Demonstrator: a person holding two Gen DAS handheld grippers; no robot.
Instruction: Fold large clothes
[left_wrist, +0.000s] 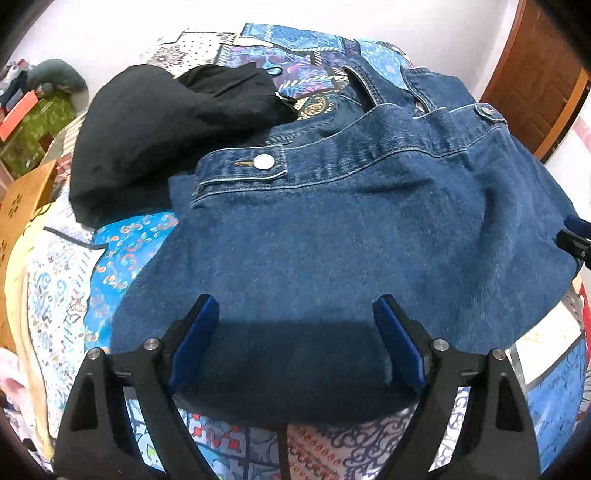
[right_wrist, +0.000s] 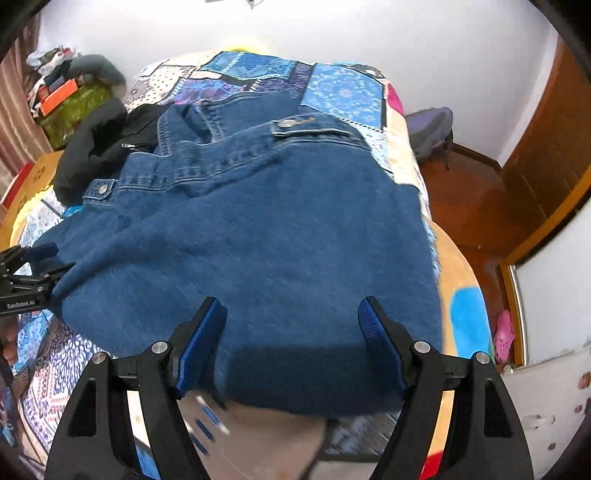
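Note:
A blue denim jacket (left_wrist: 332, 236) lies folded on the patterned bedspread (left_wrist: 55, 280), its metal button (left_wrist: 263, 161) on the waistband facing up. It also shows in the right wrist view (right_wrist: 266, 236). My left gripper (left_wrist: 295, 332) is open, its blue pads astride the jacket's near edge, which lies between them. My right gripper (right_wrist: 293, 332) is open over the jacket's near right edge. The left gripper shows at the left edge of the right wrist view (right_wrist: 33, 273), and the right gripper at the right edge of the left wrist view (left_wrist: 576, 240).
A black garment (left_wrist: 155, 136) lies heaped on the bed behind the jacket to the left. A cardboard box (left_wrist: 22, 206) and a green box (right_wrist: 70, 107) stand left of the bed. A wooden door (right_wrist: 546, 147) and bare floor (right_wrist: 472, 206) are on the right.

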